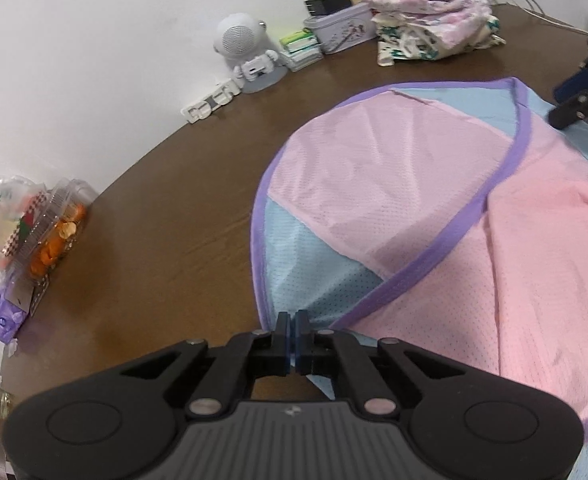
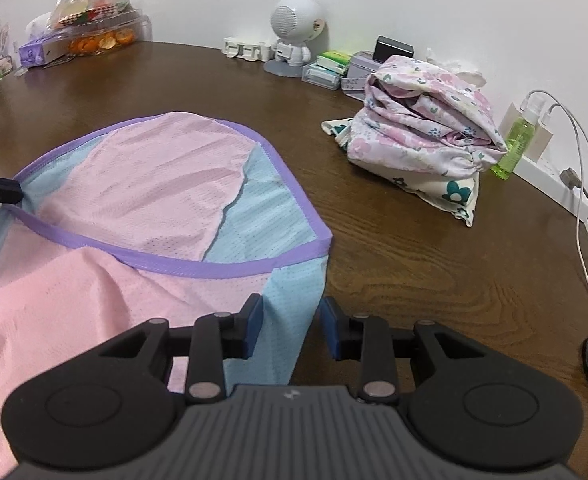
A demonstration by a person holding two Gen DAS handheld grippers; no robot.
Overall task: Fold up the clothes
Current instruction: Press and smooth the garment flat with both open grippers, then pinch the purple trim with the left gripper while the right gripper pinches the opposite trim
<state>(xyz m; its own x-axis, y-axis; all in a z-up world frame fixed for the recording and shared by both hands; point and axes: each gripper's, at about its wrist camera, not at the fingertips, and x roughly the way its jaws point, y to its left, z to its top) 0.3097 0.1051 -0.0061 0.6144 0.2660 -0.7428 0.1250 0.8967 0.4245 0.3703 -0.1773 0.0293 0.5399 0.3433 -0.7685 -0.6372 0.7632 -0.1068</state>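
Tools first: our left tool (image 1: 293, 334) is sitting with its jaws pressed together at the near left corner of the pink and blue garment (image 1: 433, 208), and a sliver of blue fabric seems to be running between the pads, so we are judging it clamped on that corner. Our right tool (image 2: 290, 330) is standing with its jaws apart, straddling the blue edge strip at the garment's near right corner, not yet closed on it.

We are seeing the garment spread on the brown desk (image 2: 433, 272), its purple-trimmed far portion lying flat and stretching away from both tools, its long axis running away from us. One upper layer is already lying over another, which fits either a fold under way or just the garment's own overlap.

Both near corners are lying right at the tools, one each, so neither hand is having to reach. A floral bundle (image 2: 425, 136) is sitting well apart on the far right, clear of the fold path.
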